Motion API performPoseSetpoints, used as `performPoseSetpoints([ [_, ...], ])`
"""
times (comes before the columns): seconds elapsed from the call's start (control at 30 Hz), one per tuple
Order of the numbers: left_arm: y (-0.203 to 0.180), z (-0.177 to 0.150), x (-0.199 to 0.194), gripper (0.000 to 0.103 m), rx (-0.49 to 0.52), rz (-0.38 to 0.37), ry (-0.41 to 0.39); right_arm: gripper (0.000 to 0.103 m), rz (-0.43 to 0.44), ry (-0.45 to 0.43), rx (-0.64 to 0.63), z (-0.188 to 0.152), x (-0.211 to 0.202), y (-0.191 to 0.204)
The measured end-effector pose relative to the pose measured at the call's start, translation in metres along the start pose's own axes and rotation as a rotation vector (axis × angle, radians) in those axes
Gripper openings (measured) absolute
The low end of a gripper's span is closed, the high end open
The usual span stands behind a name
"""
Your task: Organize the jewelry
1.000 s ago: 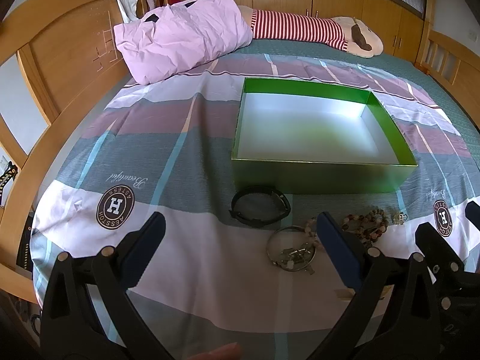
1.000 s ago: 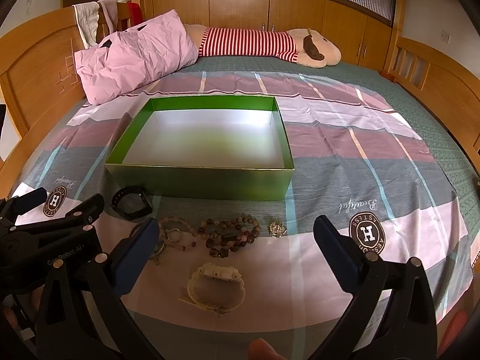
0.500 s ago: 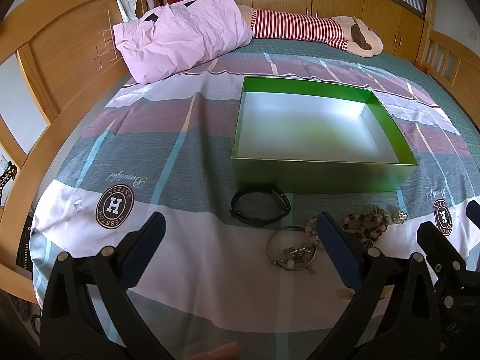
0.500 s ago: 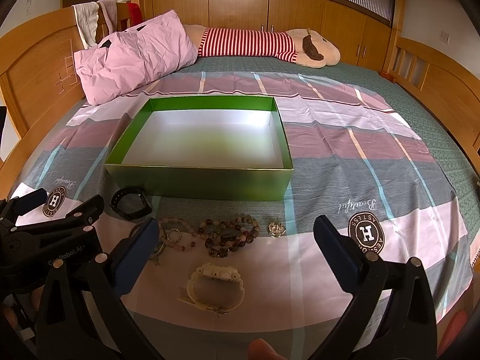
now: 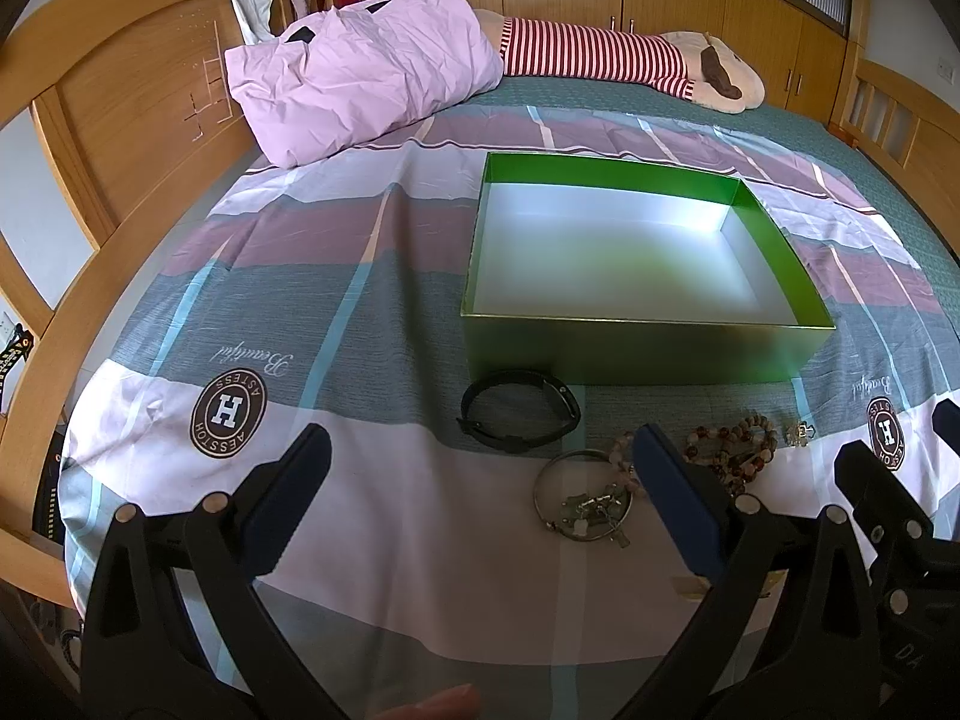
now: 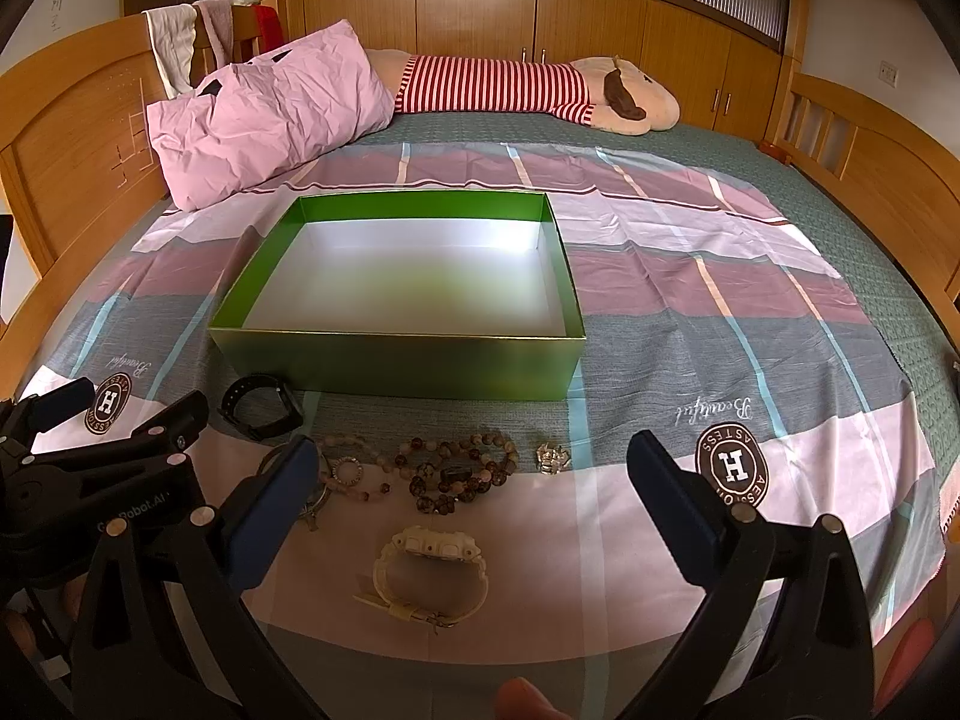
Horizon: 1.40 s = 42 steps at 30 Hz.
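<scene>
Nothing is shifting to speak of since a second ago: I am keeping my left gripper (image 5: pixel 474 462) and my right gripper (image 6: pixel 468 474) hovering over the bedspread (image 6: pixel 690 300), both spread wide and gripping nothing. So no piece is in the green box (image 6: pixel 396 363) at twelve o'clock yet. All are lying in front of it: black band (image 6: pixel 261 405) at ten, beaded bracelets (image 6: pixel 456 468) ahead, cream watch (image 6: pixel 429 573) at six, and what is probably a small brooch (image 6: pixel 552 457).

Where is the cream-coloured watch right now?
In the right wrist view, the cream watch lies on the bedspread between the open right tool fingers, nearer the camera than the dark bead bracelet; it is outside the green box.
</scene>
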State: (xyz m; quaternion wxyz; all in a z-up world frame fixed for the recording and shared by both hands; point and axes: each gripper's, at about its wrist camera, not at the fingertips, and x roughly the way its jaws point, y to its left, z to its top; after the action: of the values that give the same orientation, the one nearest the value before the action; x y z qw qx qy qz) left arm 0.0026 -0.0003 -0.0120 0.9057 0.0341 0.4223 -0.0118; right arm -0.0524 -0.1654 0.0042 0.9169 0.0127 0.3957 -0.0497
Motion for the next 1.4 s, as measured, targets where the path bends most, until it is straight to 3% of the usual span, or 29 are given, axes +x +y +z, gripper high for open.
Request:
performPoseSetpoints([
  [1.13,-0.006,-0.003,0.005,0.101,0.020,0.008,0.014,0.102,-0.010,-0.006,-0.008,-0.001,-0.001,0.001],
  [1.2,-0.005,-0.002,0.008,0.101,0.034,0.027,0.012,0.102,-0.043,-0.014,-0.024,0.000,0.002,-0.001],
  [1.3,0.007,0.005,0.017,0.101,0.029,0.044,0.027,0.102,-0.116,0.026,-0.045,0.003,0.013,-0.011],
  [1.4,0.031,0.008,0.033,0.101,-0.046,-0.008,0.119,0.102,-0.043,0.138,0.023,-0.002,0.027,-0.030],
])
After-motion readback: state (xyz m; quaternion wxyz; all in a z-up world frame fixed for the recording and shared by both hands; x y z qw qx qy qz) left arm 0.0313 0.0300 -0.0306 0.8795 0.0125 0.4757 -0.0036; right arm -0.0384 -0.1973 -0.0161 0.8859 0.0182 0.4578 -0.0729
